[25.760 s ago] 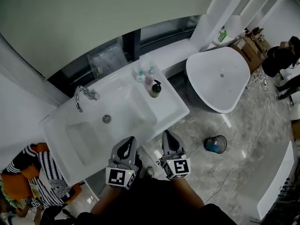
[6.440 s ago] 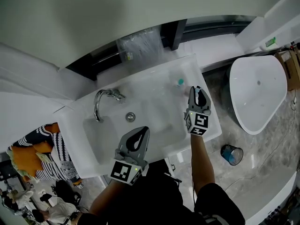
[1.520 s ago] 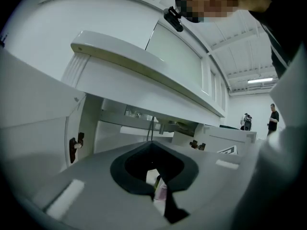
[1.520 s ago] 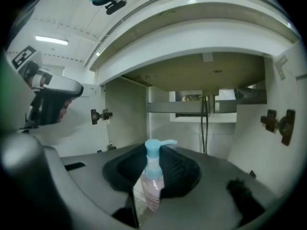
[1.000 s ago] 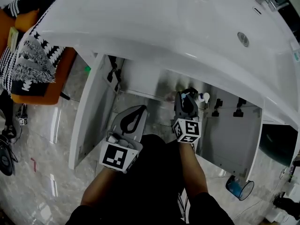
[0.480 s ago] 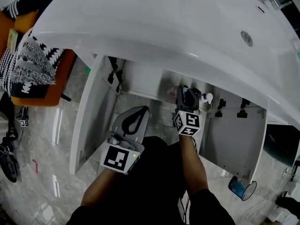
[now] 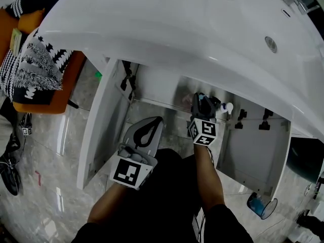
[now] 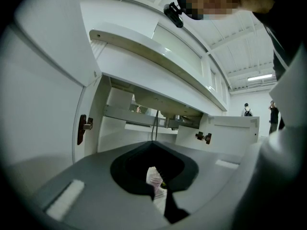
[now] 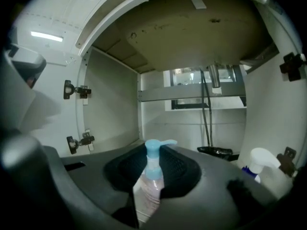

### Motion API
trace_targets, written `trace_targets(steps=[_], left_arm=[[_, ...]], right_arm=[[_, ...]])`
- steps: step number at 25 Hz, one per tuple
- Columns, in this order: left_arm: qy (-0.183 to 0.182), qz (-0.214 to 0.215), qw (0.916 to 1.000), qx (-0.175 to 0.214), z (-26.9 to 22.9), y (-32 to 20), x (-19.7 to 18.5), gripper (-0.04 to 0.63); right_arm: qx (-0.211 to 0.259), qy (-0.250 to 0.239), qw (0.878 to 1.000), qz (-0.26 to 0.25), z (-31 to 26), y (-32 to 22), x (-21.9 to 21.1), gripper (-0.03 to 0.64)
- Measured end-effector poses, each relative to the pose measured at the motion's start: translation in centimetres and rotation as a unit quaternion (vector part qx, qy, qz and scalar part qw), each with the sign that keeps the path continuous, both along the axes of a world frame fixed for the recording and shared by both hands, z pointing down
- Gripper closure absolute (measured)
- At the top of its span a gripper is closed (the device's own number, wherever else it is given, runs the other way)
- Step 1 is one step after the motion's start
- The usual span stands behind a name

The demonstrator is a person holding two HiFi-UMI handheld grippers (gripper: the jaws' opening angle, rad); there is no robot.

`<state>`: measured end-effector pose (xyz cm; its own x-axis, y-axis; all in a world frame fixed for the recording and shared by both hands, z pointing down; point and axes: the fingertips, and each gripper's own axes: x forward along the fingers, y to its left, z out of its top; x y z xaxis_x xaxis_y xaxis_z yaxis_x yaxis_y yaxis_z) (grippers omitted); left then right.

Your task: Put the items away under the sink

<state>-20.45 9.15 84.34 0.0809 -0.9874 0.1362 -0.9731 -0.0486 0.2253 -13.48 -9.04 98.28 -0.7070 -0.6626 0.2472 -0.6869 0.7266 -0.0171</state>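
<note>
Clear blue-capped pump bottle [image 9: 151, 169], clamped in the right gripper [image 7: 202, 100], is inside the white sink cabinet [image 9: 109, 107], where a white spray bottle [image 9: 262, 161] already stands, seemingly not set down yet; left gripper [image 7: 153, 122] pinched empty.

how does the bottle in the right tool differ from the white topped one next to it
The pump bottle has a light blue head; the white-topped bottle a white one. The pump bottle is clamped in the right tool; the white-topped bottle stands free to its right. Both are upright inside the open cabinet.
</note>
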Motion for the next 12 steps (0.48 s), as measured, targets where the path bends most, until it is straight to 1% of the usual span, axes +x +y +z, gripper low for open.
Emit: trace_targets(steps=[3,6,9,12], left_arm=[[0.002,0.000,1.0000,0.000,0.07,0.07,0.03,0.588],[0.003,0.000,1.0000,0.000,0.13,0.13,0.05,0.588],[0.004,0.000,1.0000,0.001,0.14,0.14,0.14,0.588],[-0.005,-0.001,1.0000,0.008,0.23,0.23,0.09,0.588]], right_arm=[[0.002,0.002,1.000,-0.003,0.12,0.07,-0.16,0.528],[-0.008,0.009,1.000,-0.005,0.36,0.28,-0.23,0.528],[-0.004,0.008,1.000,-0.003,0.38,-0.14,-0.32,0.528],[-0.002,0.011,1.000,-0.004,0.45,-0.29,-0.55,0.526]])
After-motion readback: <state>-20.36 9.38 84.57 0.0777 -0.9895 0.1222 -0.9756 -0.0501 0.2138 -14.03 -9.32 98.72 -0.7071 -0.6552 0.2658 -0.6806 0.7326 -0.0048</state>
